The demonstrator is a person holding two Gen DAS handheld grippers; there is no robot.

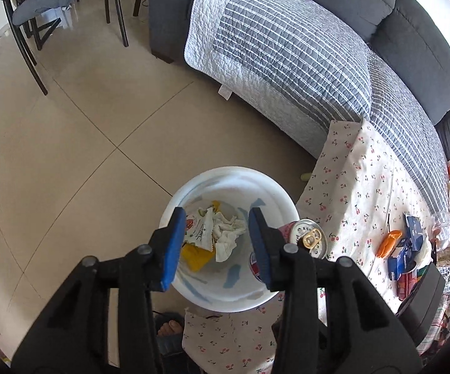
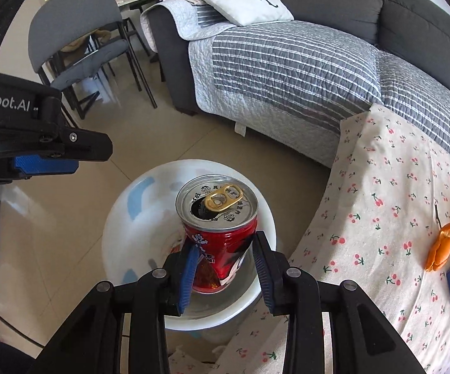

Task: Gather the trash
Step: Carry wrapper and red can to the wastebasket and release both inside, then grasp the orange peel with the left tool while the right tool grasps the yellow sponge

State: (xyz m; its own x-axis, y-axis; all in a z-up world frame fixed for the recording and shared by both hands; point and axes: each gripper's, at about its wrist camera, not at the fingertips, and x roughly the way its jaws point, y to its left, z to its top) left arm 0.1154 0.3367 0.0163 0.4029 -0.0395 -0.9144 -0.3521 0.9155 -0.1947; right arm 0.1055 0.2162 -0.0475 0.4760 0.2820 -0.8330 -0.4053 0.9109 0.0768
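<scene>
A white trash bin (image 1: pixel 190 187) stands on the tiled floor beside the cloth-covered table. Inside lie a crumpled tissue (image 1: pixel 229 233), a printed snack wrapper (image 1: pixel 198 229) and a yellow scrap (image 1: pixel 195 257). My left gripper (image 1: pixel 218 215) hangs open over the bin's mouth, nothing between its blue pads. In the right wrist view, my right gripper (image 2: pixel 225 243) is shut on a dented red drink can (image 2: pixel 222 237) with an opened silver top, held upright above the bin (image 2: pixel 116 218). The can (image 1: pixel 310 237) also peeks out beside my left gripper's right finger. The left gripper (image 2: pixel 38 162) shows at the left edge.
A grey sofa with a striped quilt (image 1: pixel 287 50) runs behind the bin. The table with cherry-print cloth (image 2: pixel 380 205) holds orange peel (image 2: pixel 441 246) and blue boxes (image 1: pixel 409 243). Dark chairs (image 1: pixel 53 0) stand far left. A person's sandalled foot (image 1: pixel 169 327) is near the bin.
</scene>
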